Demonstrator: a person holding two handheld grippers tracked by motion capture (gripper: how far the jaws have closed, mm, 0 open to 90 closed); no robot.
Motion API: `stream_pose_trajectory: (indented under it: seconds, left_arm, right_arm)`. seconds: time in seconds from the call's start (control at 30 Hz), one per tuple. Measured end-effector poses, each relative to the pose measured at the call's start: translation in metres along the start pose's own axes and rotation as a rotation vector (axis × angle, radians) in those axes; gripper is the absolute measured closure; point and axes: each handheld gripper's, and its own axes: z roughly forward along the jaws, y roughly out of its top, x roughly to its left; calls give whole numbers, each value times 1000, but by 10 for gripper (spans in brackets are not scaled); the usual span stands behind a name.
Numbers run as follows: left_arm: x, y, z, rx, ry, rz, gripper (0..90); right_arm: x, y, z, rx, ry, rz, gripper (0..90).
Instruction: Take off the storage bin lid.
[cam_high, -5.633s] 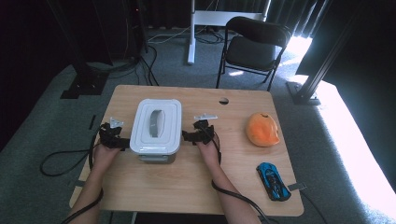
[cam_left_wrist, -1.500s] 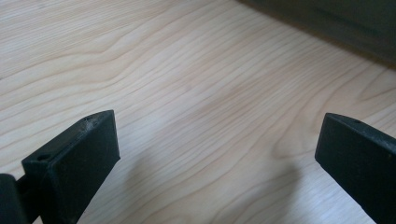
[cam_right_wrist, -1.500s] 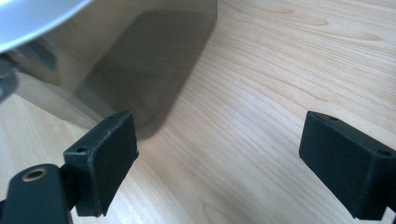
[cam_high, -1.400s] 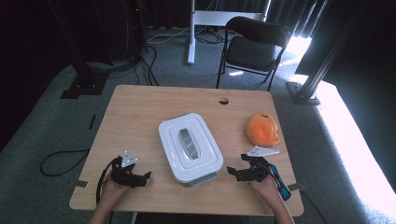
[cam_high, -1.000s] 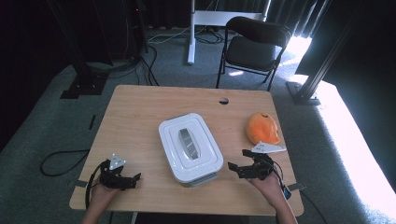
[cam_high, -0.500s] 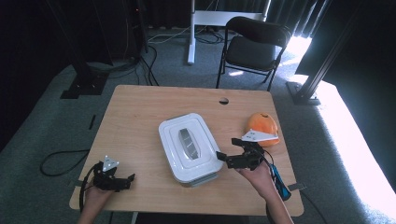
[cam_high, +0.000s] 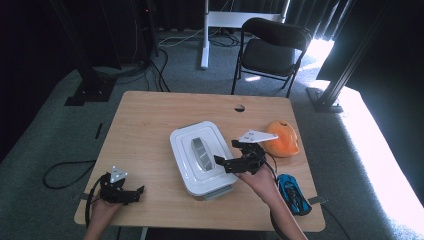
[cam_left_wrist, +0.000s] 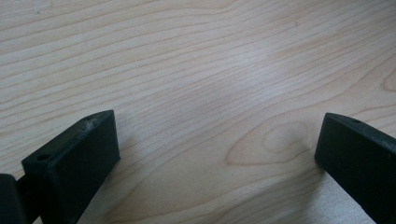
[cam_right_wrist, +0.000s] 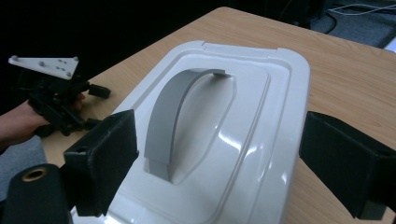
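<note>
White lidded box (cam_high: 202, 157) lies long axis toward the chair, slightly askew, released right tongs (cam_high: 227, 163) over its lid, released left tongs (cam_high: 136, 192) well left, orange thing (cam_high: 282, 139) right.

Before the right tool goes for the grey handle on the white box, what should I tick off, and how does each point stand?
1. Right tool open: ok, its jaws stand wide apart above the lid.
2. Aimed at the grey handle: ok, the handle lies between the jaws in the right gripper view.
3. Handle free: ok, nothing rests on the white box.
4. Left tool out of the way: ok, it sits open near the table's front left corner, apart from the box.
5. Orange object and blue toy car clear of the box: ok, both lie to its right.
6. Lid latched or loose: cannot tell.
</note>
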Motion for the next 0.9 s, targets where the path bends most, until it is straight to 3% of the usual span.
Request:
stream_pose_trajectory:
  seconds: [0.23, 0.6, 0.9]
  left_arm:
    - [0, 0, 0, -2, 9, -12, 2]
    - [2, 2, 1, 8, 17, -19, 2]
    - [6, 1, 1, 3, 29, -31, 2]
  right_arm:
    - [4, 4, 13, 10, -8, 11, 110]
    - [12, 3, 37, 74, -21, 11, 130]
    - [24, 3, 50, 106, -14, -18, 187]
